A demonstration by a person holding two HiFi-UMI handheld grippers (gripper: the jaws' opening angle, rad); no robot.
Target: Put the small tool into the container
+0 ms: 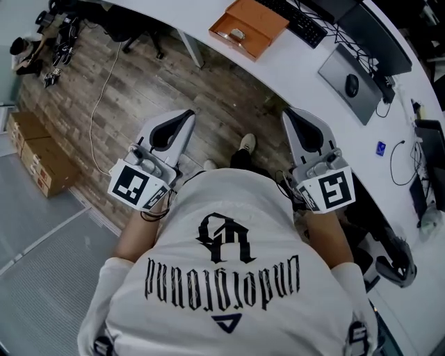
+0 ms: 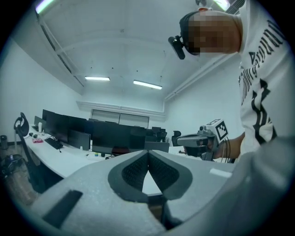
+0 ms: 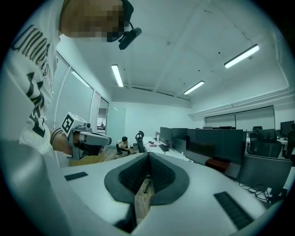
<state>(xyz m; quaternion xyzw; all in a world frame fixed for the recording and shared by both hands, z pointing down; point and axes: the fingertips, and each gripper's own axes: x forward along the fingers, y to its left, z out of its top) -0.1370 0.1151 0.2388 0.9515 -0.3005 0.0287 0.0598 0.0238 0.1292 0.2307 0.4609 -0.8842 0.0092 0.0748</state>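
1. Though too small to name for sure, looks like the small tool (image 1: 238,33): pale, lying inside the orange container (image 1: 263,19), toward its left half.
2. Puts the container on the curved white desk (image 1: 292,62) at the far side of the scene, just left of a black keyboard (image 1: 300,22).
3. Shows, further right on that desk, a grey mat (image 1: 339,68) with a black mouse (image 1: 352,85) on it.
4. Has the left gripper (image 1: 186,115) clenched, jaw tips pressed together with nothing between them, out over the wooden floor (image 1: 139,83) and well apart from the container.
5. Has the right gripper (image 1: 288,112) clenched too, tips meeting and empty, beside the near edge of the desk and also well apart from the container.
6. Sets both grippers side by side in front of a white printed shirt (image 1: 222,278), with a pale shoe (image 1: 247,142) on the floor between them.
7. Leaves cardboard boxes (image 1: 38,156) on the floor at the left.
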